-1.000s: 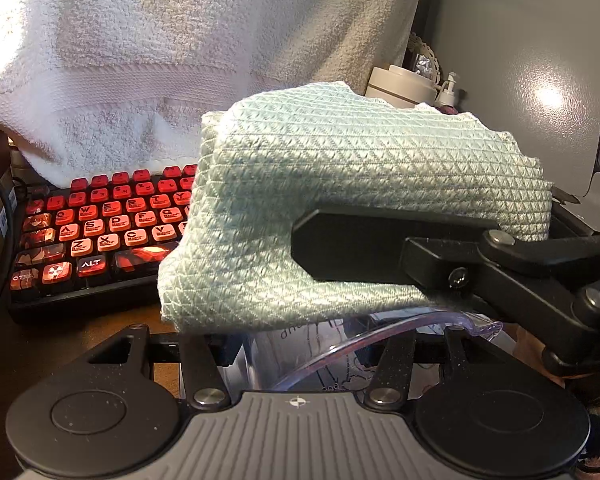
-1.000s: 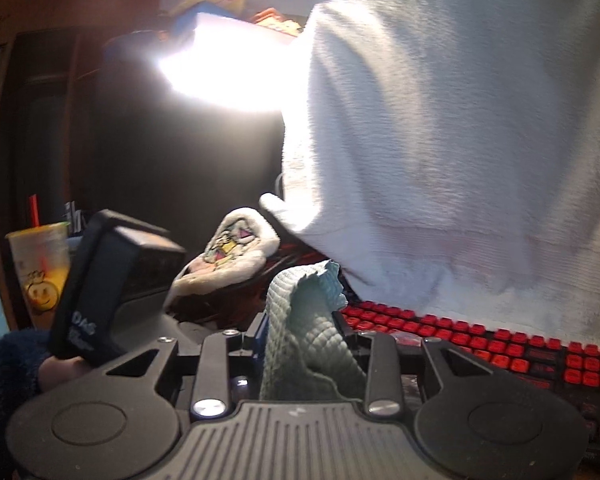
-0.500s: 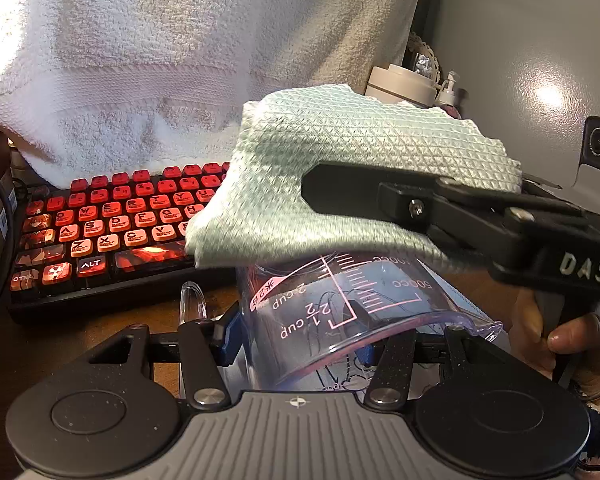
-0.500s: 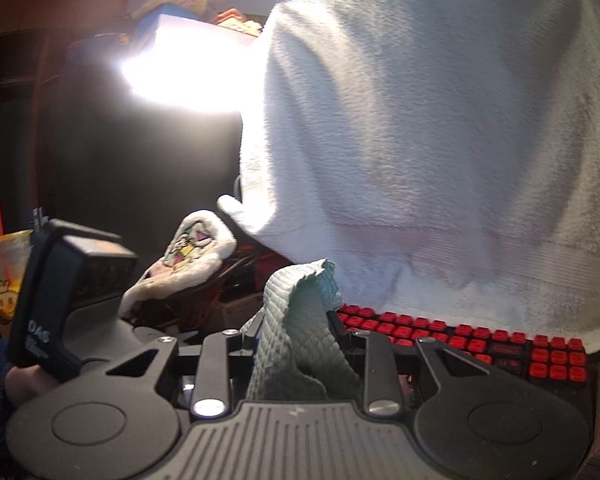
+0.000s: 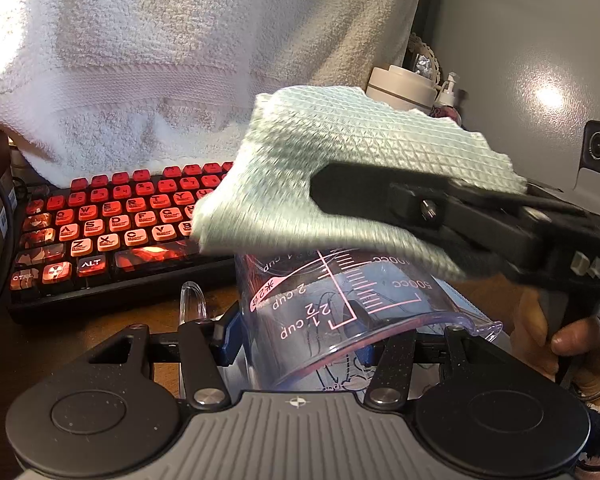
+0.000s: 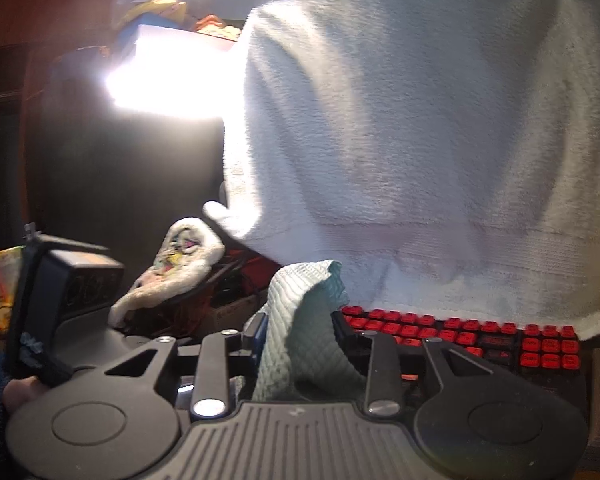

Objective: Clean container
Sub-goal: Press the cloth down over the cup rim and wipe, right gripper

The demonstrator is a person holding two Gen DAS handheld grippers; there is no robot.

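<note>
My left gripper (image 5: 300, 332) is shut on a clear plastic measuring cup (image 5: 340, 304) with pink markings, held on its side with the rim toward the camera. My right gripper (image 6: 300, 344) is shut on a pale green waffle cloth (image 6: 300, 336). In the left wrist view the cloth (image 5: 340, 168) hangs over the far end of the cup, with the right gripper's black finger (image 5: 380, 196) across it. The left gripper's body (image 6: 60, 292) shows at the left of the right wrist view.
A black keyboard with red keys (image 5: 112, 232) lies on the brown desk behind the cup; it also shows in the right wrist view (image 6: 480, 340). A large white towel (image 5: 160, 60) hangs behind it. A white jar (image 5: 400, 84) and a grey wall stand at the right.
The cloth and right gripper have lifted and drawn back to the right, uncovering most of the measuring cup. The left gripper has held still.
</note>
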